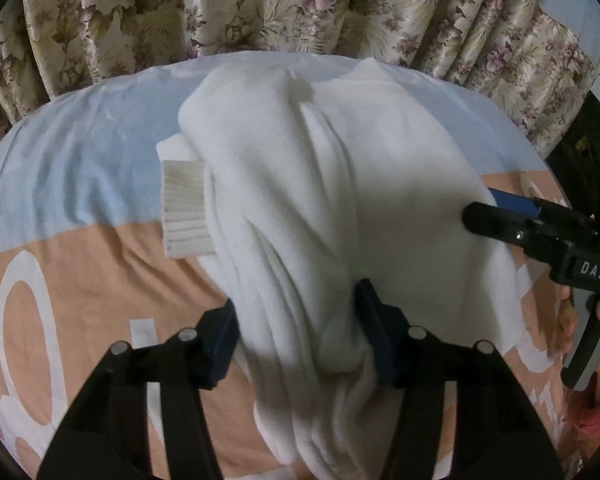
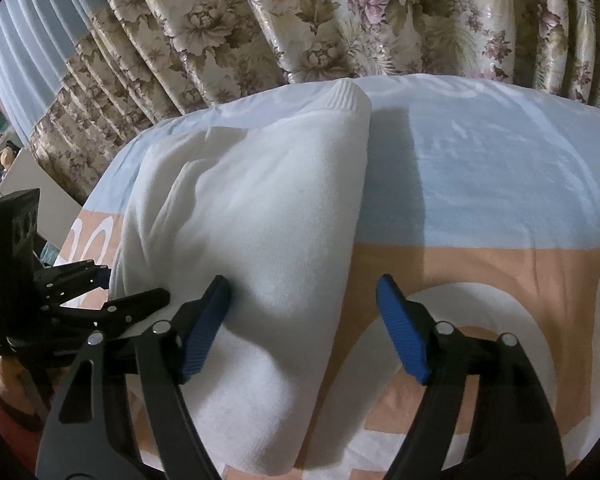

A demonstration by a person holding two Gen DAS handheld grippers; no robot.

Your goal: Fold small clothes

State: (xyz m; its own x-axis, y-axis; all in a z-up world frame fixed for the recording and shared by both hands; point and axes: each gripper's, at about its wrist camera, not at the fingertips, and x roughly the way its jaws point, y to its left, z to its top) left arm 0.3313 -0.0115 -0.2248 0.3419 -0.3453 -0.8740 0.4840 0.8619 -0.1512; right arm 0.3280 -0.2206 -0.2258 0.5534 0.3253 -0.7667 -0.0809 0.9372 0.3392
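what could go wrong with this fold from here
1. The left hand-held gripper straddles a thick bunch of the white knitted sweater; lifting may drag the whole pile out of shape.
2. The ribbed cuff sticks out sideways and may stay outside the fold.
3. The right hand-held gripper stands open over the sweater's edge and could catch only one layer.

The white garment (image 1: 300, 184) lies bunched across the middle of the bed (image 1: 80, 160), filling the gap in the left claw (image 1: 296, 332). Left of it, the blue and orange sheet lies bare, and right of it the sheet (image 2: 500, 184) is likewise open. The right claw (image 2: 304, 320) straddles the garment's right edge. The floral curtain (image 2: 340, 20) closes the bed's far side.
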